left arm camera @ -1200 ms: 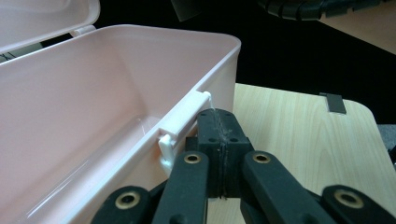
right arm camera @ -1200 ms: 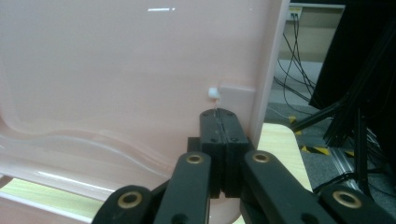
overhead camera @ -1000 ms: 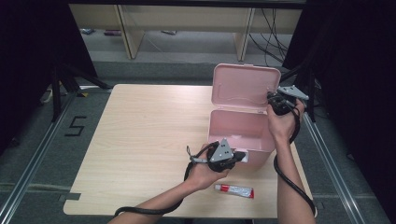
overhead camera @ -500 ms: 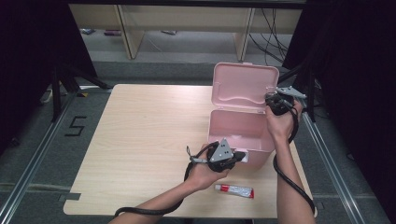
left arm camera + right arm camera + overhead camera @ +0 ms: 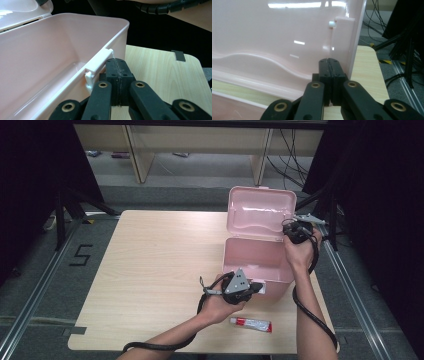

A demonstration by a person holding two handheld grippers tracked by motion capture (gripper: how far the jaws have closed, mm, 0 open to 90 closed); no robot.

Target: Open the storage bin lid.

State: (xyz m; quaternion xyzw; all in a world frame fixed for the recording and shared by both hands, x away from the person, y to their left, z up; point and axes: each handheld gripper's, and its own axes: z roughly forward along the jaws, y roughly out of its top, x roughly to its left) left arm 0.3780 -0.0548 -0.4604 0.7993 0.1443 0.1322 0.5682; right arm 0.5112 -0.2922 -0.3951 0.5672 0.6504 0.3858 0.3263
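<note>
Open pink plastic box (image 5: pixel 257 255) near right edge of pale wooden desk (image 5: pixel 150 265), lid (image 5: pixel 261 212) upright. Left gripper (image 5: pixel 117 67) pinched fully together, empty, tips against white front latch (image 5: pixel 96 67), unmoved since earlier frame. Right gripper (image 5: pixel 329 65) likewise closed on nothing, beside lid's right edge, barely shifted. Red-and-white tube (image 5: pixel 251 324) still near desk's front edge.

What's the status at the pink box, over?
Both grippers shut, empty: left gripper at the box front latch, right gripper by the open lid. Tube lies clear on the table.
</note>
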